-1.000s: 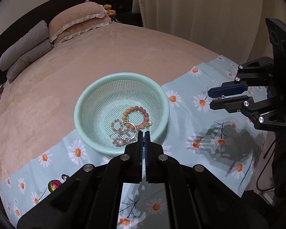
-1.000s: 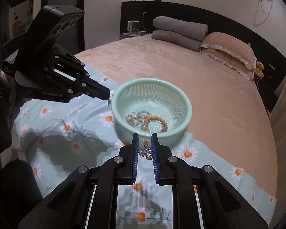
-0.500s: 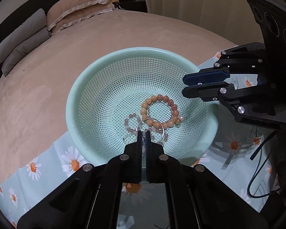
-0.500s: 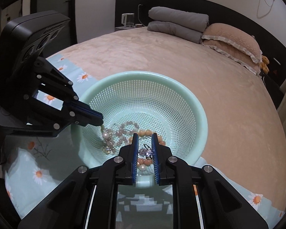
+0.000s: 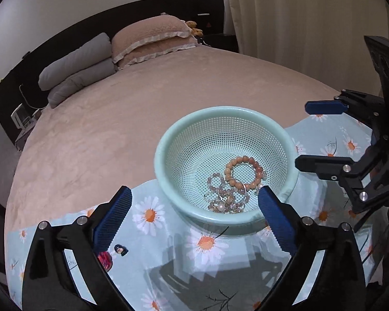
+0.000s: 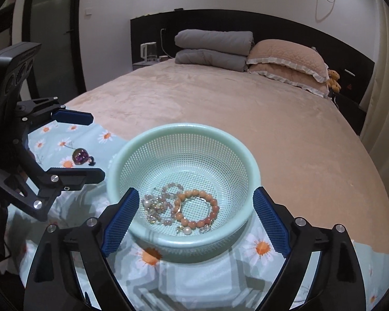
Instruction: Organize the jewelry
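Observation:
A mint-green mesh basket point(image 5: 168, 140) point(image 6: 246, 153) stands on a daisy-print cloth point(image 5: 153, 223) on the bed. Inside lie an orange bead bracelet point(image 5: 243, 159) point(image 6: 194, 194), pale pink bead strands with pearls point(image 5: 220, 204) point(image 6: 155, 207) and a thin silver ring point(image 5: 242, 184). My left gripper point(image 5: 194, 215) is wide open and empty, just in front of the basket. My right gripper point(image 6: 193, 217) is wide open and empty at the basket's near rim. A purple-red glass ball charm point(image 6: 81, 155) point(image 5: 105, 258) lies on the cloth left of the basket.
The tan bedspread point(image 5: 116, 129) stretches behind the basket. Grey and tan pillows point(image 6: 246, 49) lie at the black headboard. A kettle point(image 6: 148, 50) stands on a nightstand. Curtains point(image 5: 298, 18) hang on the right.
Both grippers were shut on small jewelry pieces over the basket; now both are wide open, the pieces lie in the basket, and both grippers have pulled back.

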